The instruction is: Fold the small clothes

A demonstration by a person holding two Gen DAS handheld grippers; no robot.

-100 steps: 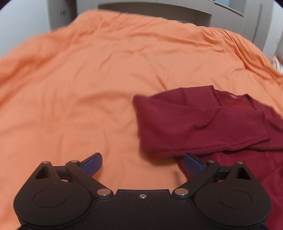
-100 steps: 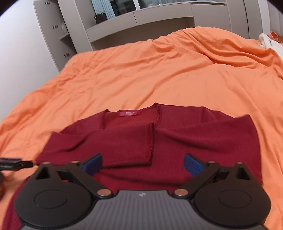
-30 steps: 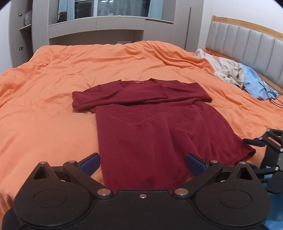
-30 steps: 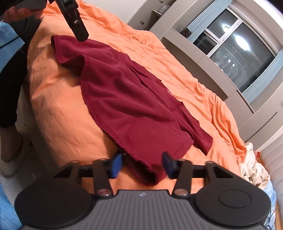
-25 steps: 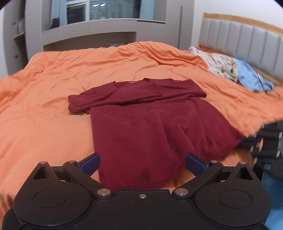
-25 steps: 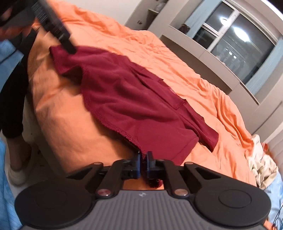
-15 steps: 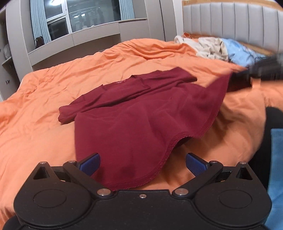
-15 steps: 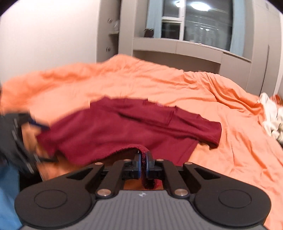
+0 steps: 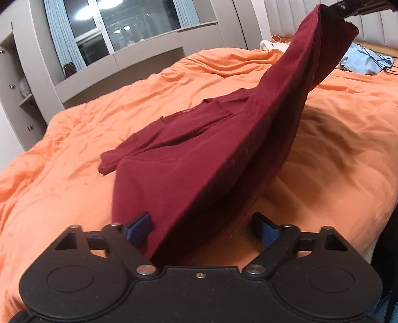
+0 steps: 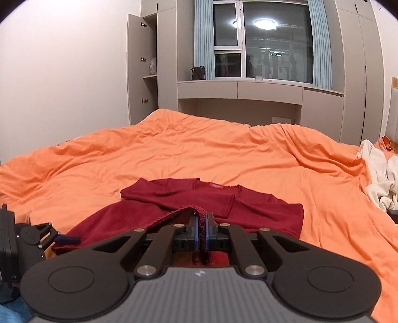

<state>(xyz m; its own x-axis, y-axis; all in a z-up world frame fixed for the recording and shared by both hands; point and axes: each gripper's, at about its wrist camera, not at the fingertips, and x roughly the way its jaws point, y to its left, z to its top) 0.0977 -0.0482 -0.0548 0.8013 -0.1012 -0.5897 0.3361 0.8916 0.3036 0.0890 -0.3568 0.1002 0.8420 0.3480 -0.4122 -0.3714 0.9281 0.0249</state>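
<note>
A dark red shirt [image 9: 194, 154] lies on the orange bed cover [image 9: 74, 129] with its sleeves folded in across the chest. My right gripper [image 10: 202, 224] is shut on the shirt's hem corner and holds it lifted; in the left wrist view it shows at the top right [image 9: 348, 7], with the cloth stretched up to it. My left gripper [image 9: 202, 228] is open around the near hem, which hangs between its blue pads [image 9: 139, 226]. It also shows at the left edge of the right wrist view [image 10: 62, 239]. The collar and label [image 10: 216, 185] lie flat farther back.
A pile of white clothes [image 10: 380, 179] lies at the right of the bed, with light blue clothes [image 9: 360, 62] and a cable near the padded headboard. Grey cupboards and a window ledge [image 10: 238, 89] stand behind the bed. The bed's near edge is just below my grippers.
My right gripper closed on the hem corner and raised it high. My left gripper moved in low, so the near hem now lies between its open fingers.
</note>
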